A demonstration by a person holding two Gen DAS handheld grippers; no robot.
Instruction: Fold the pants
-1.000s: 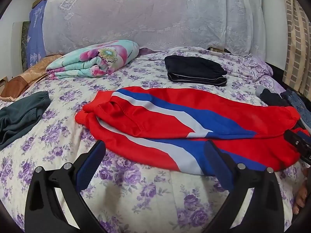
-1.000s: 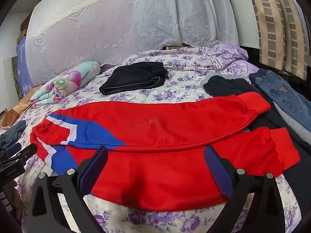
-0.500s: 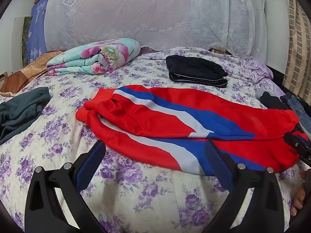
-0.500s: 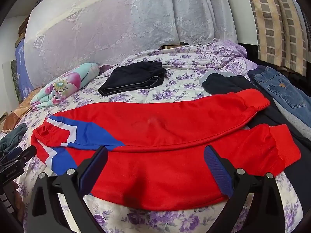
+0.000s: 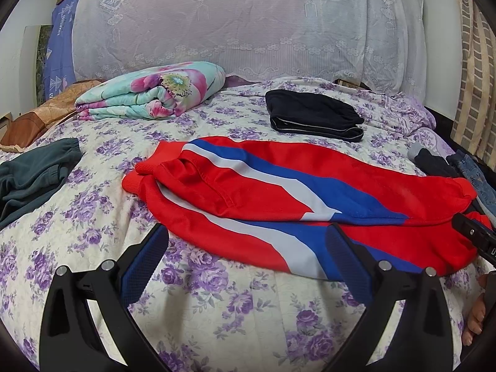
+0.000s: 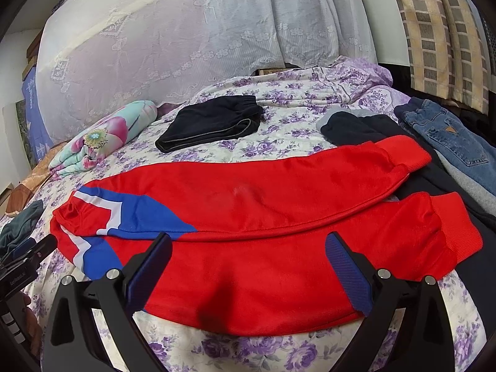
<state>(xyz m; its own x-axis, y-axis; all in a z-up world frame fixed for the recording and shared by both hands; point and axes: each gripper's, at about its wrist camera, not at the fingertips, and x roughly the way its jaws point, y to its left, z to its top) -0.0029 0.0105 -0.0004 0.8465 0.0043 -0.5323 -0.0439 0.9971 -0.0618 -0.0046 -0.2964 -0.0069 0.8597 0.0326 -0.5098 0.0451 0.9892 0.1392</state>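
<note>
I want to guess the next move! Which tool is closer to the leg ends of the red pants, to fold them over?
The right tool, probably. It hangs open over the legs of the red pants, with both cuffs just to its right. The left tool, open too, sits nearer the waistband.

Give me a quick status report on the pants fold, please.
Left gripper and right gripper open, empty. Red track pants flat on bed, legs side by side, unfolded. Cuffs overlap dark clothes.

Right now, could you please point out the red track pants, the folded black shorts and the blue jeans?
Red track pants (image 6: 248, 204): right wrist view, upper leg.
Folded black shorts (image 5: 310, 113): left wrist view, top layer.
Blue jeans (image 6: 446, 136): right wrist view, back pocket.
</note>
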